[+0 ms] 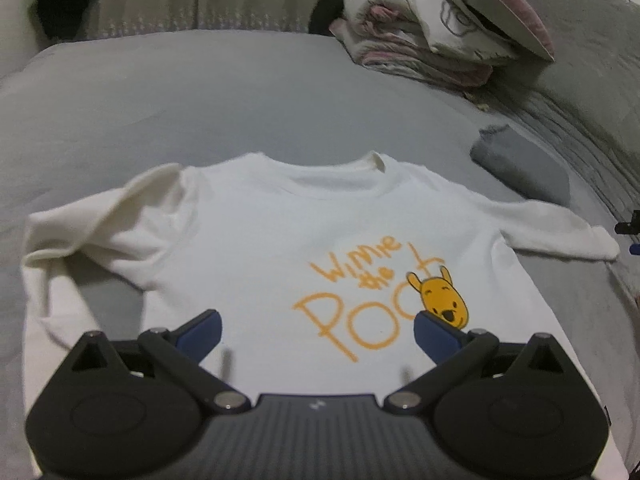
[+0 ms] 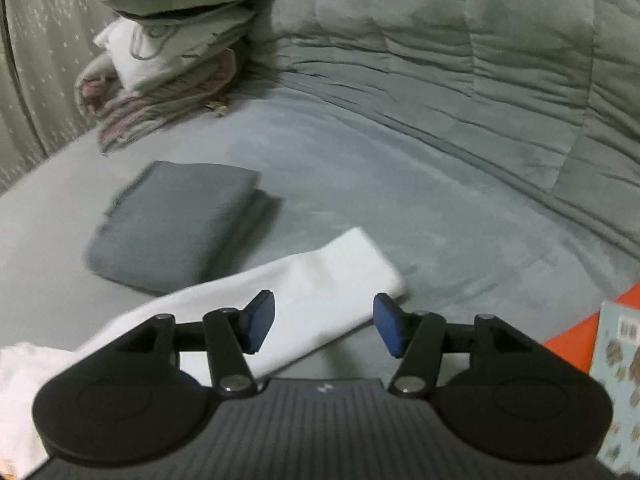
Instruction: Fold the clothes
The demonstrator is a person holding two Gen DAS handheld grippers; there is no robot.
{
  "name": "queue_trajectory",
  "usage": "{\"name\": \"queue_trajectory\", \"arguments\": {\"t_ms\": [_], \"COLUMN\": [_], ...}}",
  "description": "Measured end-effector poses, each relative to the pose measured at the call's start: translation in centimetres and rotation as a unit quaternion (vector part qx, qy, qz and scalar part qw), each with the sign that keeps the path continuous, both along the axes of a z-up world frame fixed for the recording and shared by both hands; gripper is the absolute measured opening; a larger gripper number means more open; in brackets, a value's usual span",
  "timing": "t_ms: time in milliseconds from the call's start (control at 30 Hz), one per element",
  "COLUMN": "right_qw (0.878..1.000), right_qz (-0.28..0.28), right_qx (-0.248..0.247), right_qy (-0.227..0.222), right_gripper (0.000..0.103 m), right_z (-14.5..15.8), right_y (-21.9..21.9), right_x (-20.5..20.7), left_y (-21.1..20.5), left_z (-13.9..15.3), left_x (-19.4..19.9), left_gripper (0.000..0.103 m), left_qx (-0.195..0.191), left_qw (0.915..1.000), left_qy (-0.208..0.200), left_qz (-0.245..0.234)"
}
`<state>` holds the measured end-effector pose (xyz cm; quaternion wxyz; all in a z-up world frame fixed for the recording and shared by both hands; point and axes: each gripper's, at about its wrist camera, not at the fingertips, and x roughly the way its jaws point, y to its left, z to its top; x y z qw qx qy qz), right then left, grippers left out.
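A white long-sleeved shirt (image 1: 256, 240) with an orange print and a yellow bear face lies front up on the grey bed (image 1: 200, 100). Its left sleeve is bent back toward the body; its right sleeve stretches out to the right. My left gripper (image 1: 318, 330) hovers open over the shirt's lower part, with nothing between its blue pads. In the right wrist view the shirt's right sleeve (image 2: 320, 292) lies flat below my right gripper (image 2: 324, 326), which is open and holds nothing.
A folded grey garment (image 2: 176, 228) lies beyond the right sleeve. A pile of pink and white bedding and pillows (image 1: 444, 28) sits at the far side. A rumpled grey quilt (image 2: 480, 80) rises on the right. A book (image 2: 616, 380) and something orange sit at the right edge.
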<state>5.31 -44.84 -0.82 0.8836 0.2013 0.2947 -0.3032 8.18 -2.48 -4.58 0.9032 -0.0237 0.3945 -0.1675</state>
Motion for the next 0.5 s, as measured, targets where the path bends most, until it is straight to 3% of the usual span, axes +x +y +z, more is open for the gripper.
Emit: {"name": "queue_trajectory", "arguments": {"t_ms": [200,333,500], "right_qw": [0.998,0.993,0.982], "right_qz": [0.049,0.079,0.125], "right_qx": [0.028,0.068,0.126], "right_qy": [-0.026,-0.060,-0.061], "right_gripper": [0.059,0.060,0.060], "right_z": [2.1,2.1,0.5], "right_y": [5.6,9.0,12.3], "right_x": [0.6,0.5,1.0], "left_y": [2.4,3.5,4.9], "left_z": [0.8,0.9,0.5], "left_x": [-0.9,-2.0,-3.7], "left_gripper": [0.102,0.102,0.102], "left_qx": [0.002,0.021,0.028], "left_qw": [0.9996,0.9990,0.9978], "left_qy": [-0.012,-0.021,-0.018], "left_qz": [0.024,0.034,0.057]}}
